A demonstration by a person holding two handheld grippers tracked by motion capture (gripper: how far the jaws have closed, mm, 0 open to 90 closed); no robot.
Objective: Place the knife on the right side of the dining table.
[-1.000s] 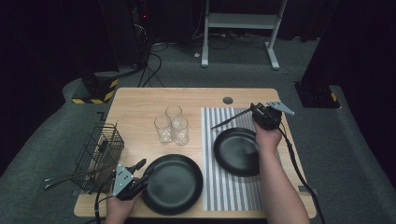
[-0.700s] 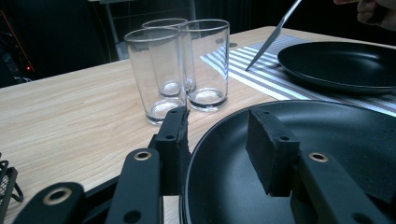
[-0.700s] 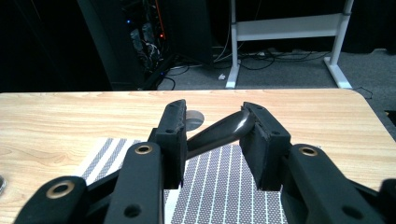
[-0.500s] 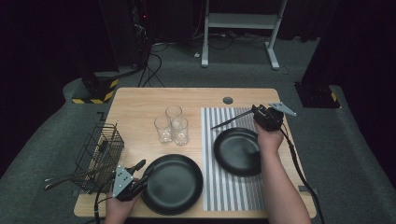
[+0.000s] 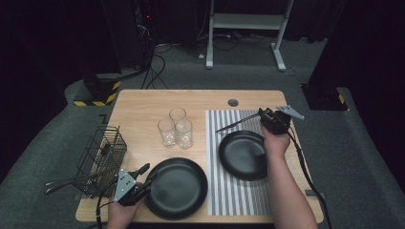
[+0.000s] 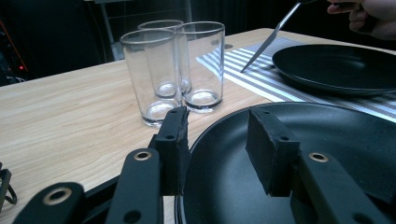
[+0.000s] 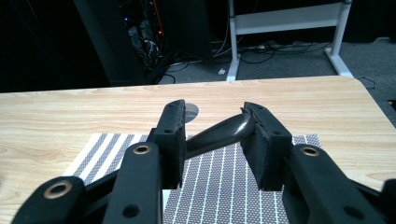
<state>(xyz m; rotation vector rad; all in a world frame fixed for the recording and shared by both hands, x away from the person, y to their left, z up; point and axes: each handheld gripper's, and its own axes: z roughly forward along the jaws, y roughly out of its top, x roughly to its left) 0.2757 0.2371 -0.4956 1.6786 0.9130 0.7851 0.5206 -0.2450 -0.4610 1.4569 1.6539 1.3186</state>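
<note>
My right gripper (image 5: 263, 116) hovers over the far edge of the striped placemat (image 5: 216, 191), shut on the black handle (image 7: 219, 132) of a knife (image 5: 236, 124). The handle lies slantwise between the pads, and the blade points left and down toward the mat beside the right black plate (image 5: 242, 155). At the table's near left corner, my left gripper (image 5: 147, 174) is open, its jaws set either side of the rim of the left black plate (image 6: 289, 186) without pressing on it. That left black plate (image 5: 177, 188) lies on the bare wood.
Three empty glasses (image 5: 175, 128) stand bunched at mid-table, close beyond my left gripper (image 6: 217, 135). A black wire basket (image 5: 101, 151) sits at the left edge with utensil handles (image 5: 71, 181) sticking out to the left. A round grommet (image 5: 233, 102) marks the table's far side.
</note>
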